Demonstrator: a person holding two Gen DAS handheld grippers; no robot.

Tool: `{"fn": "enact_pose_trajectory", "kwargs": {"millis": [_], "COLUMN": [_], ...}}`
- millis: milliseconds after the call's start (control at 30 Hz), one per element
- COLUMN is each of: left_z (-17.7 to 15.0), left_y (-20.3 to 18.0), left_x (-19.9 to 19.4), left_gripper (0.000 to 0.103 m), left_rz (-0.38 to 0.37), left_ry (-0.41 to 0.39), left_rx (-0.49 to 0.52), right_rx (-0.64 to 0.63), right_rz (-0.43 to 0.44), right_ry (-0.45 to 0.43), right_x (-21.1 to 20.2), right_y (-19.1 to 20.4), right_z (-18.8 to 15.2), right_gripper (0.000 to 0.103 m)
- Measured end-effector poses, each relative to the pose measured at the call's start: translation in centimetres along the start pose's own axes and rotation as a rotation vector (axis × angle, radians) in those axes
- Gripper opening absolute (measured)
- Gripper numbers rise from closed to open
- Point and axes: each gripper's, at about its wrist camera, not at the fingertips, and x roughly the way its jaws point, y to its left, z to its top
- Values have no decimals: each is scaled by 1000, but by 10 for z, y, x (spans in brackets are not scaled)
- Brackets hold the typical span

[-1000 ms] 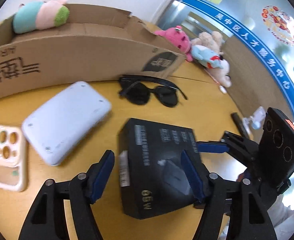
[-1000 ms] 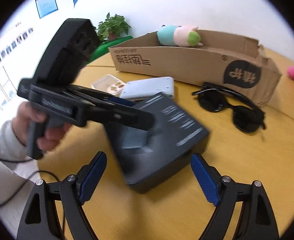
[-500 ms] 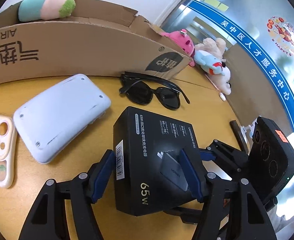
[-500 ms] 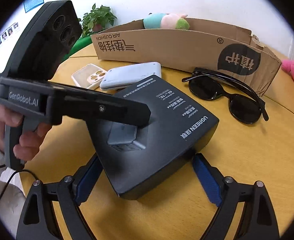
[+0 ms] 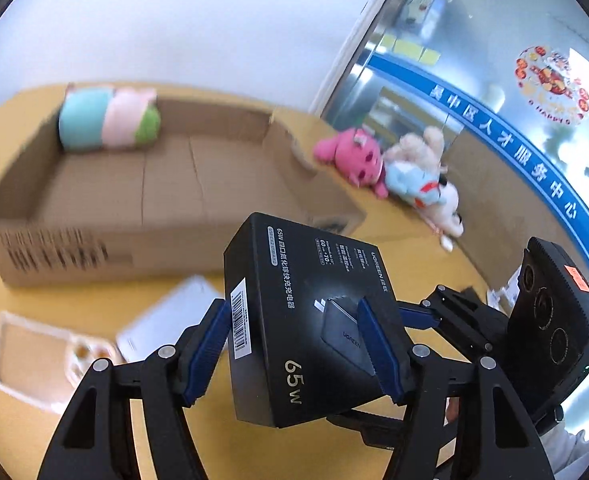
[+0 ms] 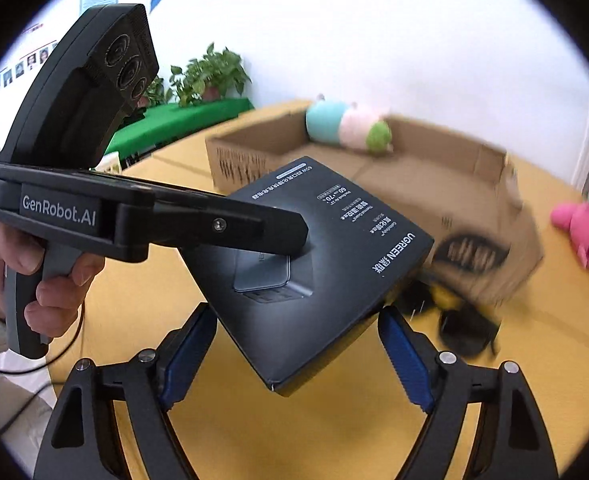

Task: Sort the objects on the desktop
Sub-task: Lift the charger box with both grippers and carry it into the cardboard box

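1. Yellow tabletop (image 5: 214,444) underneath, white wall behind, glass front with a blue band off to the right in the left wrist view
2. Open cardboard box (image 5: 166,196) at the back of the table, striped plush roll (image 5: 106,120) lying inside at its far left end, most of the floor bare
3. Black charger box (image 5: 306,276) up off the table, in the air between both tools and short of the cardboard box's near wall
4. Left gripper (image 5: 294,352): clenched on the charger box, blue pads pressed to its two long sides, barcode edge against the left pad
5. Right gripper (image 6: 294,356): jaws closing with the charger box between them, pads at its two lower edges, one corner pointing back at the camera; cannot tell whether pressing or only just beside
6. Long axis of the charger box: away from the left gripper along its fingers, far end aimed at the cardboard box; diagonal across the right gripper
7. Cardboard box from the tongs: ahead and below, a little left in the left wrist view, straight ahead in the right wrist view
8. Judged the better placed hand: the left, square on the sides and in line with the drop
9. Left on the table below: clear phone case (image 5: 34,352), white flat device (image 5: 166,312), dark sunglasses (image 6: 462,320), all blurred
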Motion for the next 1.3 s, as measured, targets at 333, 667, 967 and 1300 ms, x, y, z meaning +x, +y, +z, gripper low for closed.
{"fn": "enact_pose_trajectory", "kwargs": {"millis": [333,667,967,1300], "left_z": [133,246,279,284], "left_y": [-37,-38,14,116], "left_x": [-73,-90,-14,128], "left_gripper": [63,63,63,63], "left_rz": [55,103,154,153], "left_ry": [-253,-356,-245,-28], "left_rx": [167,206,125,-34], "right_rx": [-170,-272,-260,-201], "right_rz": [-81,-89,0,106], "right_ry": [-181,-248,-112,104], "right_x": [-45,-49,42,176], "right_y": [-22,-66,-110,-169], "right_z": [140,260,280,255], "right_gripper": [83,83,83,83]}}
